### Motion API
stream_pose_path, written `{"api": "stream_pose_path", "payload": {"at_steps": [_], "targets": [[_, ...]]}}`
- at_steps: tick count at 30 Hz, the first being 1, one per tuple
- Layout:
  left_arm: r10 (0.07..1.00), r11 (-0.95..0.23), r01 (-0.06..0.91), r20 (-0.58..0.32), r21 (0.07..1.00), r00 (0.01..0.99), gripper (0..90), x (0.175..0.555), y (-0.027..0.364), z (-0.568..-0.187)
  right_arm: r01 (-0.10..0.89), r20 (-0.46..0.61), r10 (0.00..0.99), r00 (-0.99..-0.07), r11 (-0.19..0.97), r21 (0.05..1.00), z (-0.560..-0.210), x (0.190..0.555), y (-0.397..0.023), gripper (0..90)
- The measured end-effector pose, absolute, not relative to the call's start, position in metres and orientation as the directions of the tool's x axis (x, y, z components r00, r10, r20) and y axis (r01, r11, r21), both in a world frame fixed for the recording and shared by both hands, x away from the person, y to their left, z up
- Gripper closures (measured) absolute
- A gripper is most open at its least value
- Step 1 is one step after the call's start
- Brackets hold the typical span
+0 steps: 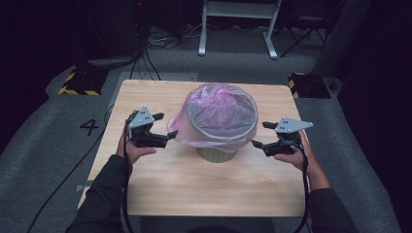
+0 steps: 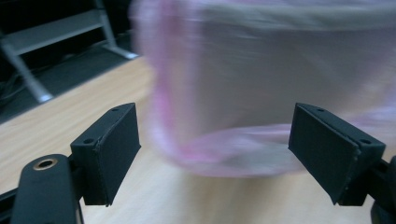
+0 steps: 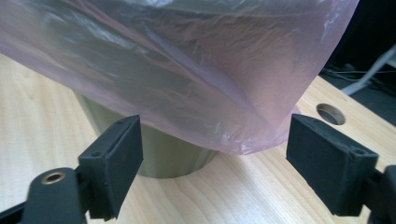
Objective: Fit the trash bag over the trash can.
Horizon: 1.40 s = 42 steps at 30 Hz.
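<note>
Grippers (image 1: 163, 128) (image 1: 265, 136) flank upright bin (image 1: 216, 153), its bag-lined (image 1: 218, 114) mouth facing up.

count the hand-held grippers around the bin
2. The left hand-held gripper is at the left side of the bin, its jaws open beside the pink bag. The right hand-held gripper is at the bin's right side, also open.

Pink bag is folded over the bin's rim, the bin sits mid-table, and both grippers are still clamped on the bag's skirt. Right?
Not quite. Both grippers are open and off the pink bag: the left gripper and right gripper flank the bin, as each gripper view shows. The rest holds.
</note>
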State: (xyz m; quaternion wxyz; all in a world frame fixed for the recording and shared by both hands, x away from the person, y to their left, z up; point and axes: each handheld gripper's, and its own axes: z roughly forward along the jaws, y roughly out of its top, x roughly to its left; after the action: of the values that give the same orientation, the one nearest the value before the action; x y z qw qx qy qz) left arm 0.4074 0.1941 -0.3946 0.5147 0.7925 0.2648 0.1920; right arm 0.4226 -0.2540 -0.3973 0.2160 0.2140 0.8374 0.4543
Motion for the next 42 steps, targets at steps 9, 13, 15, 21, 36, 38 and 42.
{"api": "stream_pose_path", "payload": {"at_steps": [9,13,15,21,36,38,42], "targets": [[0.545,-0.422,0.205,0.066,0.883,0.836,26.3,0.396,0.158,-0.418,0.137,-0.203,0.545,-0.814,0.519,0.844,-0.405,0.429,-0.241,48.8],[0.526,-0.448,0.202,0.074,0.871,0.847,45.9,0.398,0.152,-0.421,0.098,-0.232,0.530,-0.816,0.522,0.847,-0.408,0.427,-0.239,74.4],[0.515,-0.467,0.188,0.093,0.864,0.852,66.4,0.399,0.149,-0.421,0.083,-0.248,0.526,-0.814,0.528,0.845,-0.409,0.425,-0.238,82.0],[0.507,-0.480,0.172,0.111,0.860,0.855,89.8,0.402,0.146,-0.424,0.051,-0.274,0.507,-0.818,0.537,0.842,-0.410,0.417,-0.240,90.0],[0.469,-0.585,0.234,0.088,0.777,0.879,90.0,0.416,0.127,-0.461,0.163,-0.255,0.498,-0.829,0.652,0.741,-0.448,0.418,-0.248,90.0],[0.473,-0.588,0.249,0.078,0.770,0.878,90.0,0.418,0.128,-0.466,0.182,-0.242,0.509,-0.826,0.647,0.740,-0.454,0.422,-0.251,90.0],[0.483,-0.602,0.266,0.078,0.753,0.872,90.0,0.421,0.128,-0.475,0.223,-0.210,0.527,-0.824,0.640,0.735,-0.463,0.429,-0.253,90.0]]}}
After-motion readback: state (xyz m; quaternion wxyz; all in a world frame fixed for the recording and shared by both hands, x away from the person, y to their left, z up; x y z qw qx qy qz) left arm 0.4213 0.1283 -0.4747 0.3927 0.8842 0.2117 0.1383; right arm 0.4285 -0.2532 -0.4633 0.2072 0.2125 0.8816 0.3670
